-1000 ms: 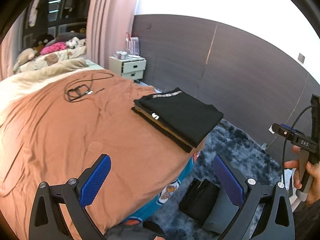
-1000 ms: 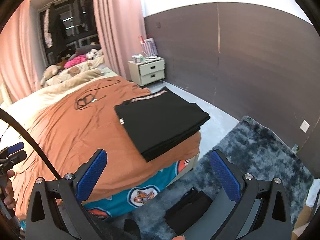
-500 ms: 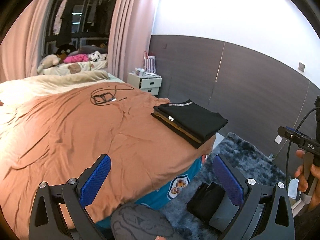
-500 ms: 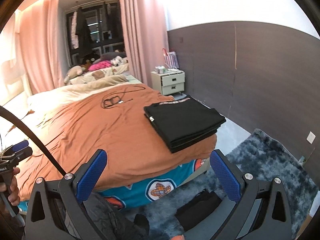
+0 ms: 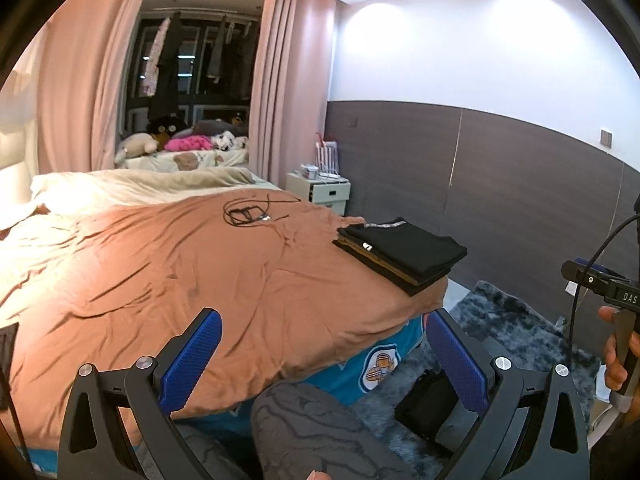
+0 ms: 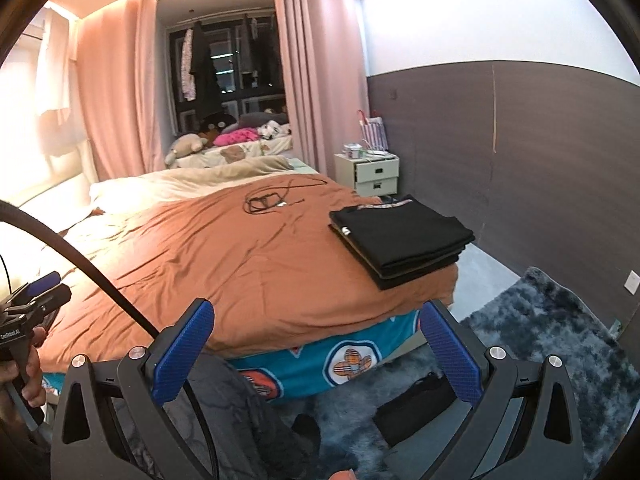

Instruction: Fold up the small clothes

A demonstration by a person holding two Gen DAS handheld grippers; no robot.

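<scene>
Both tongs, left gripper [image 5: 320, 360] and right gripper [image 6: 316, 354], released and empty; folded stack [image 6: 402, 242] ahead-right near bed edge [image 6: 448, 292], a careless nudge could topple it

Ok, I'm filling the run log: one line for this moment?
left gripper: open, empty | right gripper: open, empty | folded black clothes: stacked at bed corner

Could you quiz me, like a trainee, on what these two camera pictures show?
1. True or false: the stack of folded black clothes lies near the corner of the bed with the orange cover.
2. What lies coiled on the cover beyond the stack?
3. Are the left gripper and right gripper holding anything? A) both B) neither C) only the left

Key:
1. True.
2. A black cable.
3. B: both are open, their blue fingers spread with nothing between.
</scene>
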